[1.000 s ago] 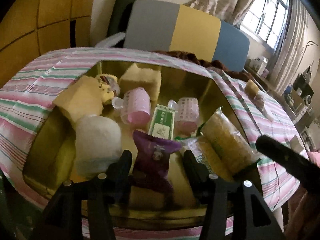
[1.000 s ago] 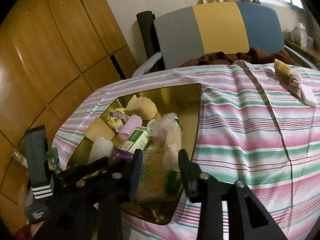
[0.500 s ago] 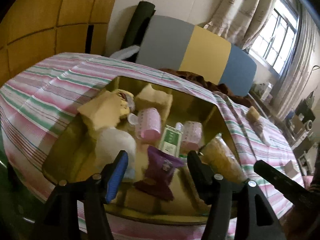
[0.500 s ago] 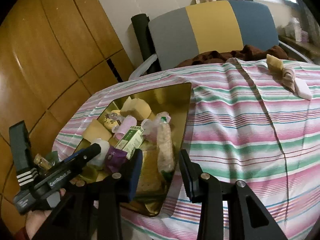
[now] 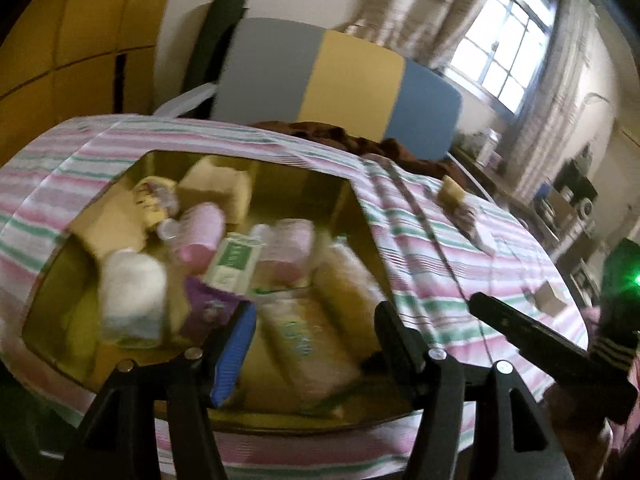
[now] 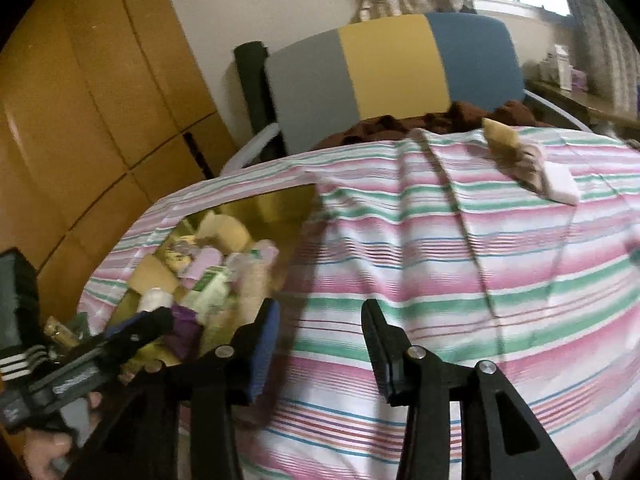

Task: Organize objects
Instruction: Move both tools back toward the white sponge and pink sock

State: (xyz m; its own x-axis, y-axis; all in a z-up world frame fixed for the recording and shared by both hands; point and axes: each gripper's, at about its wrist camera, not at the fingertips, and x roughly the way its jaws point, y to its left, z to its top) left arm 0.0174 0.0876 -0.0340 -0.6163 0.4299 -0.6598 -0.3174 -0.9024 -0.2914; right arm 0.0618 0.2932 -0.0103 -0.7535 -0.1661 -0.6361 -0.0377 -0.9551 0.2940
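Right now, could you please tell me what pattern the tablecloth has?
The tablecloth has pink, green and white horizontal stripes, clearest in the right wrist view.

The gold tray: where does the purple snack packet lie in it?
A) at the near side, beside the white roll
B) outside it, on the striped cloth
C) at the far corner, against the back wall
A: in the left wrist view the purple snack packet lies near the front of the gold tray, next to the white roll.
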